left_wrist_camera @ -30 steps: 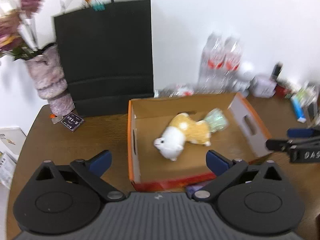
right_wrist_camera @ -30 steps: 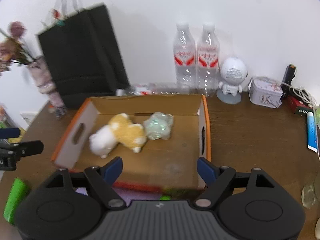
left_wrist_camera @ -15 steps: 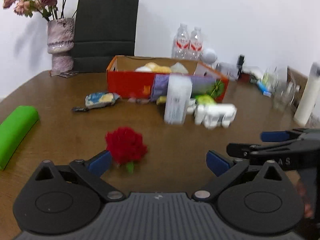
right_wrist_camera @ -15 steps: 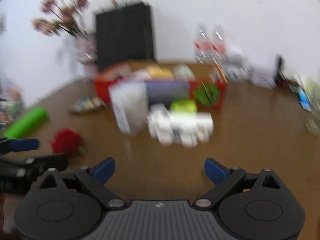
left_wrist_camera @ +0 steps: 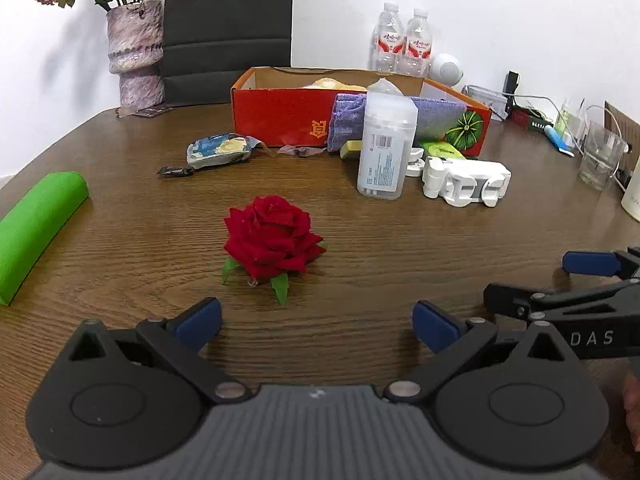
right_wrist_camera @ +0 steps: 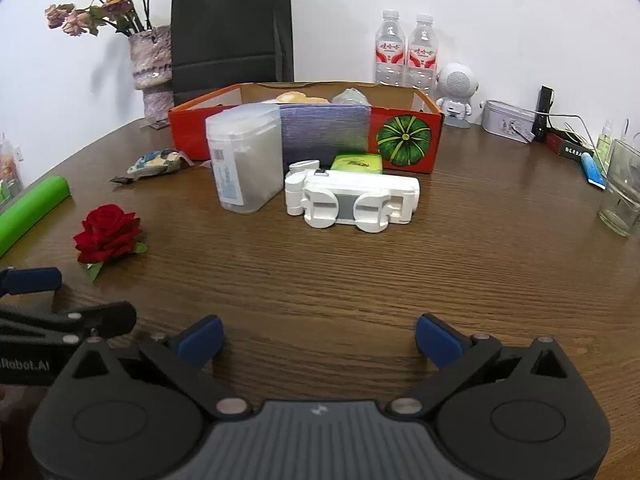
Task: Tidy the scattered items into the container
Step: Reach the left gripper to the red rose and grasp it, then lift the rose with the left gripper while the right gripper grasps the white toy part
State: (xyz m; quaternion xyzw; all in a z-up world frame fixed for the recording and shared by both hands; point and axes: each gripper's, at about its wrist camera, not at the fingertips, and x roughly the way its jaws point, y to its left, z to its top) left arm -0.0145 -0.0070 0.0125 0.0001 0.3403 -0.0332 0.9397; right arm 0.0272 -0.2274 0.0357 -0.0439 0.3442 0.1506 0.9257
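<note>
The orange cardboard box (left_wrist_camera: 280, 118) (right_wrist_camera: 188, 128) stands at the back of the wooden table, with a plush toy's top showing inside. In front of it lie a red rose (left_wrist_camera: 273, 240) (right_wrist_camera: 107, 233), a clear plastic jar (left_wrist_camera: 385, 146) (right_wrist_camera: 245, 158), a white folding holder (left_wrist_camera: 464, 182) (right_wrist_camera: 352, 200), a purple cloth (left_wrist_camera: 436, 118) (right_wrist_camera: 324, 132), a green packet (right_wrist_camera: 356, 162), a blue-yellow wrapper (left_wrist_camera: 218, 150) (right_wrist_camera: 154, 162) and a green roll (left_wrist_camera: 34, 224) (right_wrist_camera: 30, 210). My left gripper (left_wrist_camera: 317, 322) is open and empty just short of the rose. My right gripper (right_wrist_camera: 319, 336) is open and empty, well short of the holder.
A vase of dried flowers (left_wrist_camera: 136, 52) and a black paper bag (left_wrist_camera: 228, 28) stand behind the box at the left. Two water bottles (right_wrist_camera: 406, 54), a white robot speaker (right_wrist_camera: 456, 94), a tin (right_wrist_camera: 506, 122), cables and a glass (right_wrist_camera: 622, 196) line the right side.
Both grippers have pulled back from over the box and dropped low to the table's near side. The plush toy lies in the box. Both grippers stay open.
</note>
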